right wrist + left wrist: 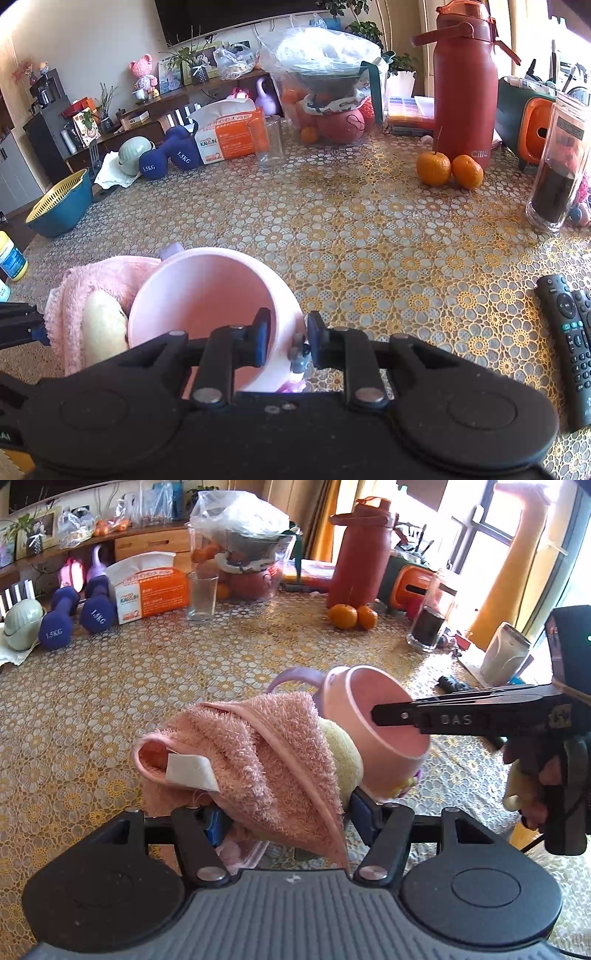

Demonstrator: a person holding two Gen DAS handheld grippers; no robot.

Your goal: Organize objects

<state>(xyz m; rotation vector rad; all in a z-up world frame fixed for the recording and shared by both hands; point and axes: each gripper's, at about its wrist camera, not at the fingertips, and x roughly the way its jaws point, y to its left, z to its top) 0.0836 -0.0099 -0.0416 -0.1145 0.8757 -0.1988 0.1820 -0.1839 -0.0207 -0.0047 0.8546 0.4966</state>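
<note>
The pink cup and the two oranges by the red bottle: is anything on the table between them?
No. In the right wrist view, only bare flower-patterned tablecloth lies between the pink cup and the two oranges.

dumbbells (168,157): "1.5KG" | tissue pack (229,136): "KAIXIN", "2" | red bottle (465,92): "Cille" | right tongs (380,716): "DAS"

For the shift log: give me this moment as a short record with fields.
left claw: shut on the pink towel
right claw: shut on the wall of the pink cup, one finger inside, one outside
cup pose: tilted, mouth toward the right wrist camera
between towel and cup: a yellow soft item, touching both
surface: table with a floral cover
nearby: two oranges, remotes
</note>
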